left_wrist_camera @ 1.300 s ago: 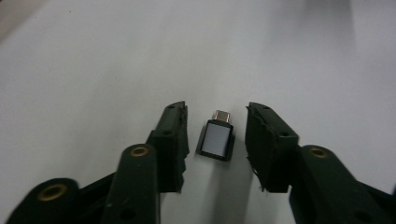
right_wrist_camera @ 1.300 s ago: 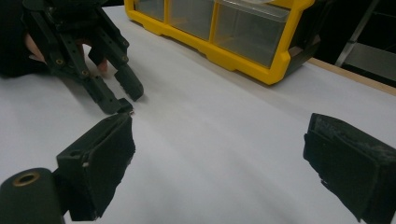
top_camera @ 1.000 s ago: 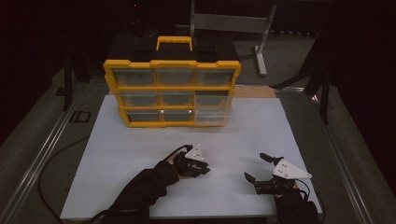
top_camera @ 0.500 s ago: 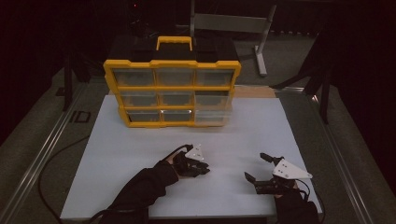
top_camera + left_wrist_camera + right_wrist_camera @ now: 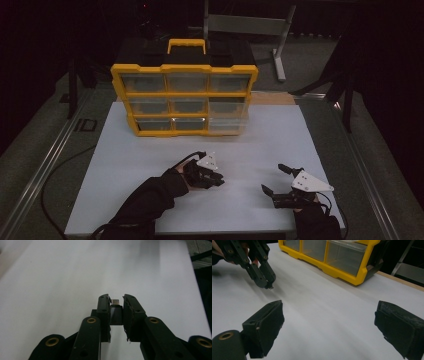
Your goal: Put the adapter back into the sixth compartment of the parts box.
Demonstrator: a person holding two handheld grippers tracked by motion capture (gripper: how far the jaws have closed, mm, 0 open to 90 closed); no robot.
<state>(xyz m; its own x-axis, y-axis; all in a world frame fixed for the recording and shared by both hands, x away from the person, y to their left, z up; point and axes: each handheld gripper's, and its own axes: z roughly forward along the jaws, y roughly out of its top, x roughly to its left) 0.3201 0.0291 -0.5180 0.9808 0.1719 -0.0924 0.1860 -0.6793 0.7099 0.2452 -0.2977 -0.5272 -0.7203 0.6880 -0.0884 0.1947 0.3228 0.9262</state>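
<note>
While my left tongs (image 5: 115, 305) pinch a small black plug (image 5: 116, 313), right tongs (image 5: 329, 325) gape; yellow drawer organizer (image 5: 184, 95) stands beyond on white worktop (image 5: 280, 135), room dark.

My work surface is a white board (image 5: 150, 165) laid over a grey table (image 5: 45, 150). On its far half stands a yellow drawer organiser (image 5: 184, 97), three rows of clear drawers, handle on top.
</note>
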